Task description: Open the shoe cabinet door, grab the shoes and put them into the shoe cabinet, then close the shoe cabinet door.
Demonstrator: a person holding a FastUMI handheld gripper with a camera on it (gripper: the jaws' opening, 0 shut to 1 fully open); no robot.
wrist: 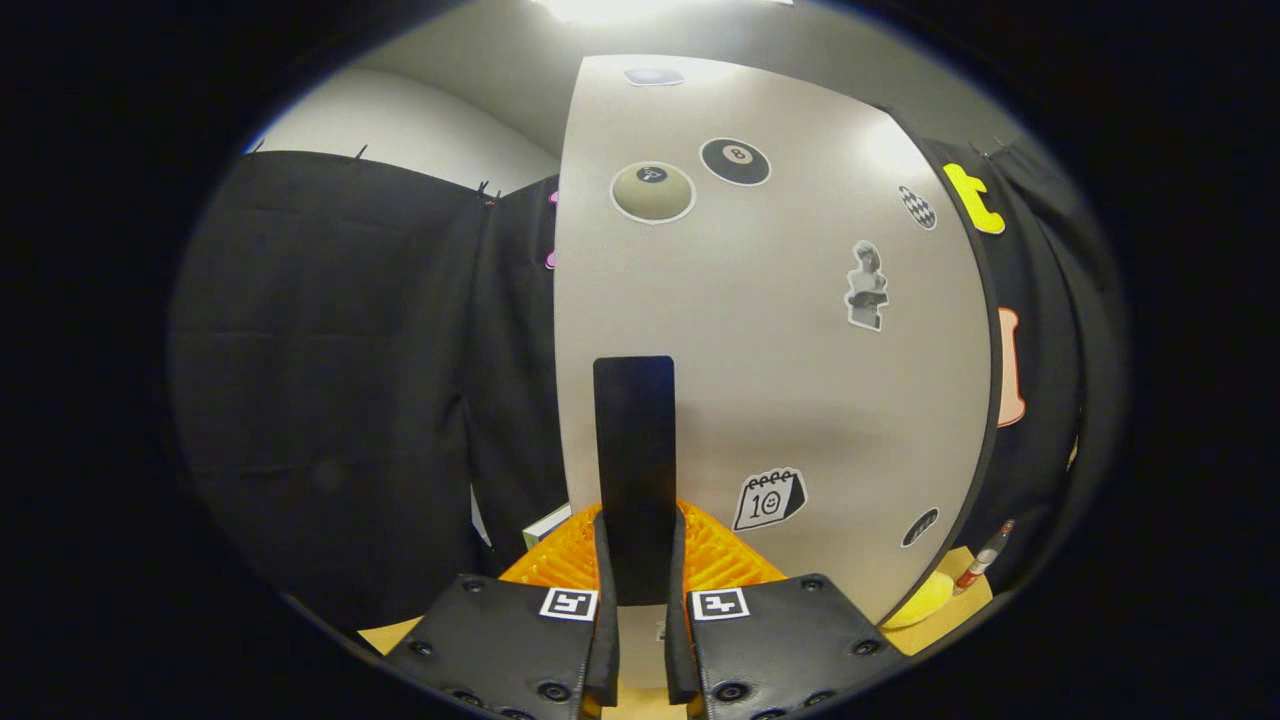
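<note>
The white shoe cabinet door (800,380), dotted with stickers, stands upright right in front of me. Its black vertical bar handle (634,440) runs down the door's left part and passes between my two fingers. My gripper (637,560) is shut on the lower end of this handle, with a finger pressing on each side. The door's left edge (557,350) shows against the black cloth wall, so the door seems turned at an angle to me. What lies behind the door is hidden.
A wooden table top (950,610) shows at the door's lower right, with a yellow object (922,600) and a small bottle (985,555) on it. A small white box edge (545,522) peeks out left of the fingers. Black cloth wall (340,380) hangs on the left.
</note>
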